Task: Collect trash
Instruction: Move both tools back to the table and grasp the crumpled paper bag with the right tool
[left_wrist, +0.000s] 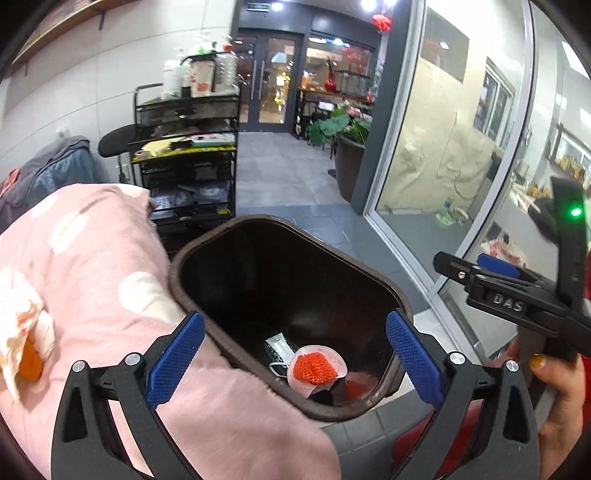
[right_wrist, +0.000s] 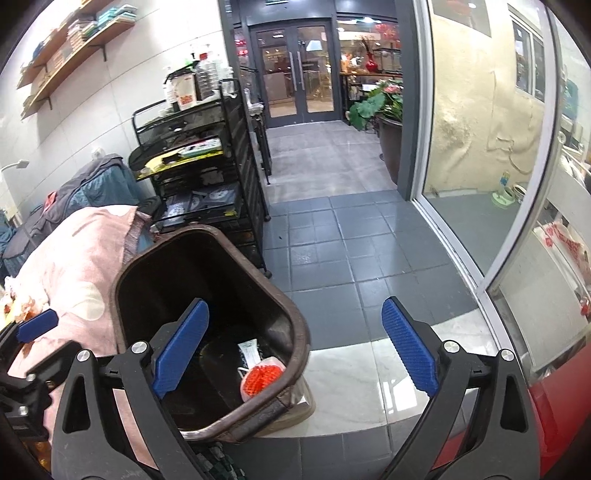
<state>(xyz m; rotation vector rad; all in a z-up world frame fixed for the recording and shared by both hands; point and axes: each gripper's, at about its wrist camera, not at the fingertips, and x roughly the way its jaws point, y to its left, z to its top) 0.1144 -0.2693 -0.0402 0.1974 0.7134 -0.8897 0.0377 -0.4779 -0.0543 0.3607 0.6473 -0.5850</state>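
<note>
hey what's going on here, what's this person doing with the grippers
A person is collecting trash with two handheld grippers. Both the left gripper and the right gripper are open and empty above a brown bin. An orange mesh item and a small packet already lie inside. More crumpled trash sits on the pink blanket.

A pink blanket-covered surface (left_wrist: 110, 280) carries crumpled wrappers (left_wrist: 22, 325); the brown bin (left_wrist: 229, 240) stands just beside it.
</note>
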